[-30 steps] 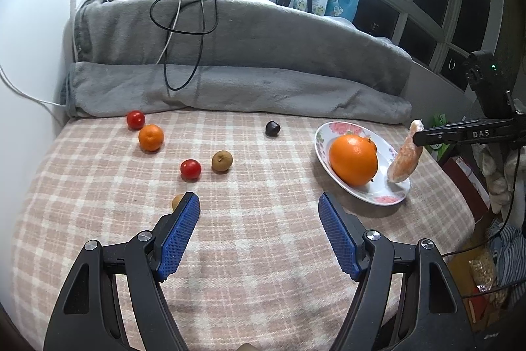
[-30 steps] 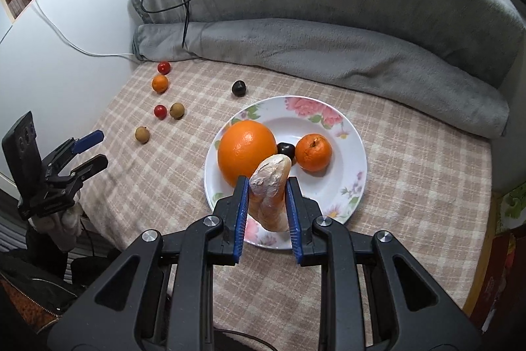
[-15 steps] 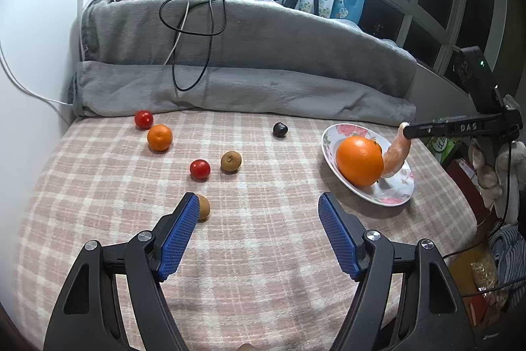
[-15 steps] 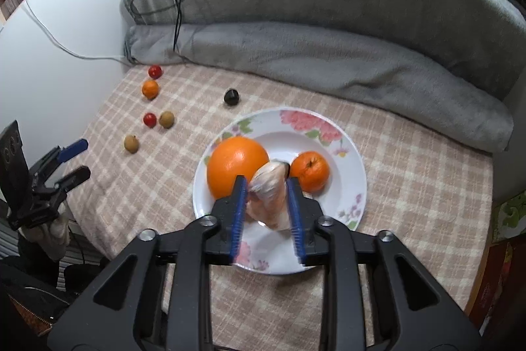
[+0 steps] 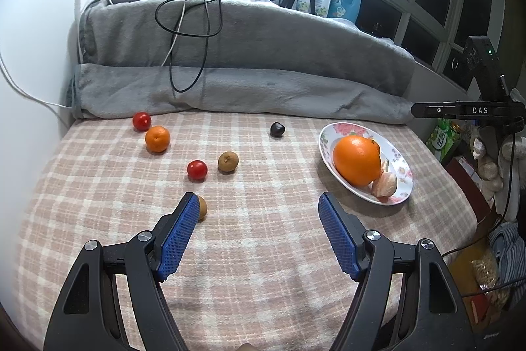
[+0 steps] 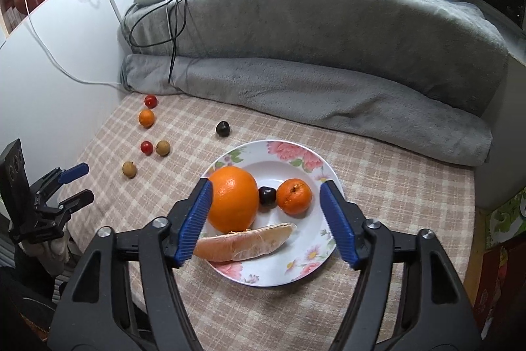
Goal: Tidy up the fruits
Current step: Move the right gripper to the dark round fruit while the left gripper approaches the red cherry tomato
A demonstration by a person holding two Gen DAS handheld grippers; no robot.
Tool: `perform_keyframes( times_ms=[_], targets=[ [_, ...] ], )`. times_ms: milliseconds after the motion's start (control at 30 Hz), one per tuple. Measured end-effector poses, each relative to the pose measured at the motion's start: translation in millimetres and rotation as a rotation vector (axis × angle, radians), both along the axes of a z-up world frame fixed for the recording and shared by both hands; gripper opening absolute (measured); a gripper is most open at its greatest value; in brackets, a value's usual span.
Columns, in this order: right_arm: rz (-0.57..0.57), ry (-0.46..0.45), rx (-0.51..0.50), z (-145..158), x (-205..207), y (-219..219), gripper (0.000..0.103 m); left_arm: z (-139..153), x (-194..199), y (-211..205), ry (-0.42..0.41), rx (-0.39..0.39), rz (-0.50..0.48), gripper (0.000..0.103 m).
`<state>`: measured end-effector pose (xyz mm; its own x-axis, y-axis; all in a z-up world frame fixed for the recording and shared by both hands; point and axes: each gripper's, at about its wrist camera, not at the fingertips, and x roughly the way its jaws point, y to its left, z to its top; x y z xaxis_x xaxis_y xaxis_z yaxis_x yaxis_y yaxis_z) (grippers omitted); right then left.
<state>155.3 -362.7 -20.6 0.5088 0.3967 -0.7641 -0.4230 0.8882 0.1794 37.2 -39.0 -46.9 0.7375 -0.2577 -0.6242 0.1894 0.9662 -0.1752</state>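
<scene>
Beyond the left claw (image 5: 258, 208), seen from the left wrist, a checked tabletop (image 5: 263, 252) carries the loose fruit. Its jaws stand wide apart with nothing between them. A small brown fruit (image 5: 201, 208) lies just beside the tip of the left-hand jaw, half hidden behind it, so this claw is the nearer one to it. Farther from the claw sit a red tomato (image 5: 197, 169) and another brown fruit (image 5: 228, 162), side by side. The flowered plate (image 5: 399, 160) is well off to the right, holding a big orange (image 5: 355, 164).

Under the right claw (image 6: 266, 188), seen from the right wrist, the plate (image 6: 289, 153) lies directly below. The jaws are opening and grip nothing. A peeled citrus segment (image 6: 245, 245) rests on the plate's near part, free of both pads, its long axis running crosswise from one jaw toward the other. Beyond it on the plate sit the big orange (image 6: 233, 203), a dark fruit (image 6: 267, 195) and a small mandarin (image 6: 293, 196). Loose fruit lies far left of the plate, near the left claw (image 6: 77, 183).
</scene>
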Motion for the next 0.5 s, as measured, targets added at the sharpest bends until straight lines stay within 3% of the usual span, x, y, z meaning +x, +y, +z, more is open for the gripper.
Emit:
perform_keyframes(
  times_ms=[233, 500],
  targets=[
    [-0.025, -0.054, -0.015, 3, -7, 5, 0.095, 0, -1, -1, -0.002, 0.005, 0.003, 0.075],
    [-0.008, -0.075, -0.005, 1, -10, 26, 0.095, -3, 0, 6, 0.0, 0.029, 0.024, 0.075]
  ],
)
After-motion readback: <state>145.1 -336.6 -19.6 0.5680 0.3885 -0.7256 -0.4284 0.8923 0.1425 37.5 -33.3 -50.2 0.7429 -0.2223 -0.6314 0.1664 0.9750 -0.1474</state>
